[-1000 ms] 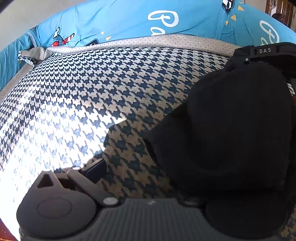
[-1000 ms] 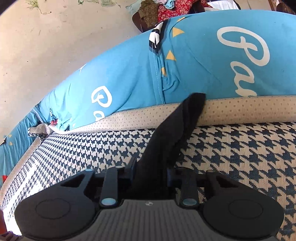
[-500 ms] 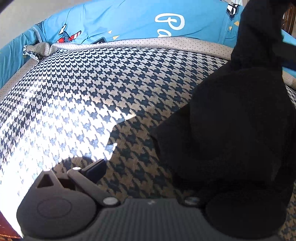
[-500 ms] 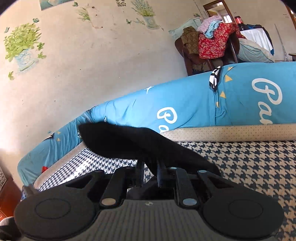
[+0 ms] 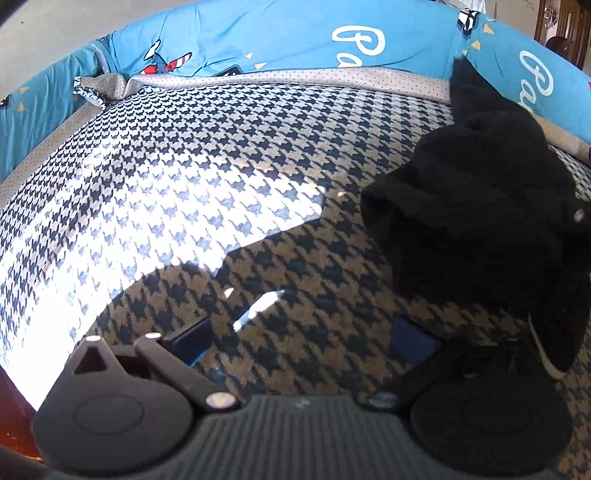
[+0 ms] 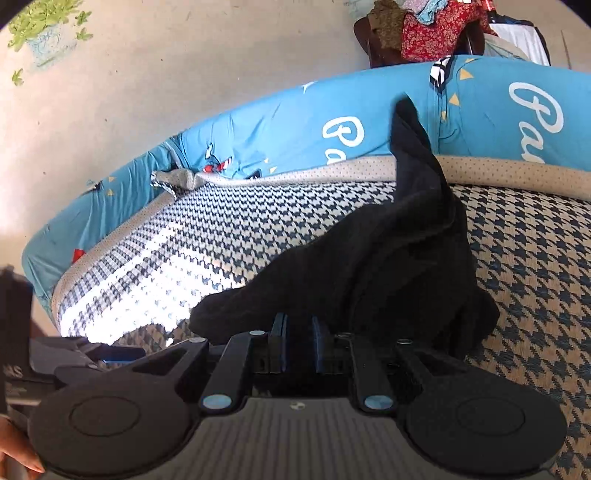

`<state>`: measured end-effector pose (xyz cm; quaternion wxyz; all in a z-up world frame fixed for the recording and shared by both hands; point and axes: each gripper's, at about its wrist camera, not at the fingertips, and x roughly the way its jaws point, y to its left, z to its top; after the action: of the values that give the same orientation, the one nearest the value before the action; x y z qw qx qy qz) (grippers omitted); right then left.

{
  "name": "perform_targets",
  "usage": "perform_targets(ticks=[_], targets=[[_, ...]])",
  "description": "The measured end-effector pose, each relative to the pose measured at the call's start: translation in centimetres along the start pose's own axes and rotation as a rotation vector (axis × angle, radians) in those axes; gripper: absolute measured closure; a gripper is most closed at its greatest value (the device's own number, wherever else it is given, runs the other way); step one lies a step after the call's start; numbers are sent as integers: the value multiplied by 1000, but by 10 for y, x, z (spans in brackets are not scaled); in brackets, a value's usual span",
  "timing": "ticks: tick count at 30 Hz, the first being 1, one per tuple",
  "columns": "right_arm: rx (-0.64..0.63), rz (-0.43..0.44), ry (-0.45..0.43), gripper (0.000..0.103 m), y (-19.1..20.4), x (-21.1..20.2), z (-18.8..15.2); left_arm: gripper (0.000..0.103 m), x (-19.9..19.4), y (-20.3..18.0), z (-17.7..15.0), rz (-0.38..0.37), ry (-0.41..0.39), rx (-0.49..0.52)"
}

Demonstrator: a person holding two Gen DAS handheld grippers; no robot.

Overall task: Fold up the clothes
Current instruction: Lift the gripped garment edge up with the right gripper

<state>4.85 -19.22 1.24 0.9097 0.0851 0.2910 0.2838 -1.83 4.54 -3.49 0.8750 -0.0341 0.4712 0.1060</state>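
A black garment (image 5: pixel 476 221) lies bunched on the houndstooth blanket (image 5: pixel 207 177), to the right of my left gripper (image 5: pixel 301 341). That gripper stands wide open just above the blanket, and both blue pads (image 5: pixel 412 341) are bare. In the right wrist view the black garment (image 6: pixel 373 273) is heaped right at the tips of my right gripper (image 6: pixel 299 343), with one end trailing back to the blue cushion. The right fingers (image 6: pixel 279 341) sit close together with dark cloth in the narrow gap between them. My left gripper (image 6: pixel 92 354) shows low at the left of that view.
A blue printed cushion (image 6: pixel 498 122) and a dotted beige border (image 5: pixel 332 75) line the far edge of the blanket. Behind them are a cream wall with plant stickers (image 6: pixel 40 33) and a chair piled with clothes (image 6: pixel 428 37). A person's fingertip (image 6: pixel 18 458) shows at the bottom left.
The right gripper swung the garment up and over, then lowered it into a heap. The cloth has slid off the left gripper's right finger, which now shows bare.
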Motion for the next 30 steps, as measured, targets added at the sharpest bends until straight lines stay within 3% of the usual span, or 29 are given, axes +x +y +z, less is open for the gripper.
perform_targets(ticks=[6,9,11,14,19,30], targets=[[29,-33,-10,68,-5,-6,1,0,-10,-1,7,-22,-49,-10],[78,-55,-27,51,-17,-4,8,0,-12,-5,13,-53,-56,-22],[117,-78,-45,34,-31,2,17,0,-10,-12,16,-68,-49,-18],[158,-129,-69,22,-51,14,29,0,-6,-22,17,-84,-40,-10],[238,-111,-62,20,-84,44,46,0,0,-28,19,-78,-32,-5],[243,-115,67,20,-117,116,56,0,20,-34,25,-46,0,-16]])
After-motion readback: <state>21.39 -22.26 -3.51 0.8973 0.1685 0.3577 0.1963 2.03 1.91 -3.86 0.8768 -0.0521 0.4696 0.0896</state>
